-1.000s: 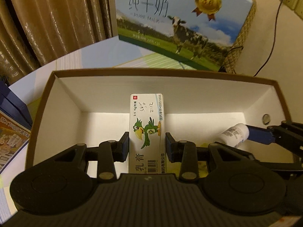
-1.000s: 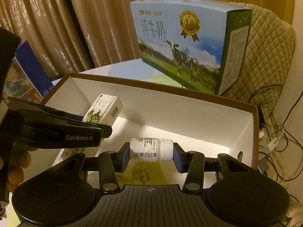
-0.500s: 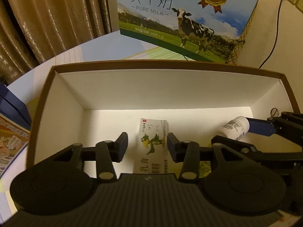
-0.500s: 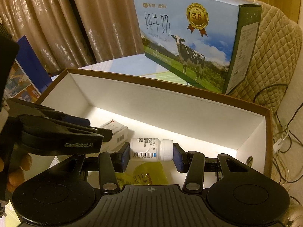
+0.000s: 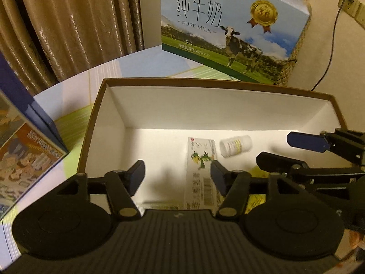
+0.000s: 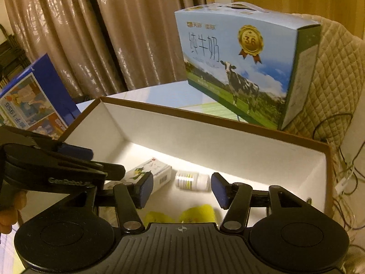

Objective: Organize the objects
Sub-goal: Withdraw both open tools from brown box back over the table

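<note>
Curtained tabletop, brown-rimmed box [image 5: 95,123] holding ointment carton [image 5: 200,166] beside pill bottle [image 5: 235,146], both tongs [image 5: 178,175] [image 6: 181,189] wide, empty.

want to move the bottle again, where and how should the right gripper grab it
Best guess: grip the white bottle across its round body, coming straight down with the right gripper. It lies on its side on the box floor, cap toward the right, so the fingers would close on the curved sides. The carton lies close on its left, leaving little room for an end-to-end grip.
</note>
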A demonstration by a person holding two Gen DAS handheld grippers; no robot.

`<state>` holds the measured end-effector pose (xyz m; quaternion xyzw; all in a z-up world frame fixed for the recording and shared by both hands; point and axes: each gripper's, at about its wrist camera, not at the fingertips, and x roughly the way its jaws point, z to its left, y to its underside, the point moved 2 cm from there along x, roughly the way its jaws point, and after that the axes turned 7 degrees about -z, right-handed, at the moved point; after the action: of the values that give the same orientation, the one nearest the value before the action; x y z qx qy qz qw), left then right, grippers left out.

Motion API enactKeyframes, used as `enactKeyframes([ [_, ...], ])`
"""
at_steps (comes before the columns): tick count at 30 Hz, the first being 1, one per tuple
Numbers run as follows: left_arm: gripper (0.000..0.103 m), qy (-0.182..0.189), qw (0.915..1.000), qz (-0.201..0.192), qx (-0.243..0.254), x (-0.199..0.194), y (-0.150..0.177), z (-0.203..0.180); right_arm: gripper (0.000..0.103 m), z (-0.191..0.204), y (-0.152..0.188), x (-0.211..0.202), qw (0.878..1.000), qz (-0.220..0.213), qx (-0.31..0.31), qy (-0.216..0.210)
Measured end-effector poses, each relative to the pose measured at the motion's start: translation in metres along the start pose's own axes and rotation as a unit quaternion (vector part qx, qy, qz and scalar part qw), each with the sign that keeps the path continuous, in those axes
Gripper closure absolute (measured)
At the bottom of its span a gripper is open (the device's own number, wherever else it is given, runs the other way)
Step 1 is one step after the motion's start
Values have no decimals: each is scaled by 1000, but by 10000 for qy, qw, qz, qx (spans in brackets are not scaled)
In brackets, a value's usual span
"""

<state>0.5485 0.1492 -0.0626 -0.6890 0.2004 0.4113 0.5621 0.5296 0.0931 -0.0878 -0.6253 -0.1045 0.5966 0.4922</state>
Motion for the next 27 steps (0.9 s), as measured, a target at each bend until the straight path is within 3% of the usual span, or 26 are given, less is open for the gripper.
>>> enactKeyframes([
  [11, 22, 117, 9997, -224, 64, -63, 20, -7, 44, 3, 17, -67, 9989, -78, 451, 82],
  [27, 17, 208, 9981, -488, -309, -154, 88, -11, 33, 35, 60, -156, 9976, -283, 631, 86],
])
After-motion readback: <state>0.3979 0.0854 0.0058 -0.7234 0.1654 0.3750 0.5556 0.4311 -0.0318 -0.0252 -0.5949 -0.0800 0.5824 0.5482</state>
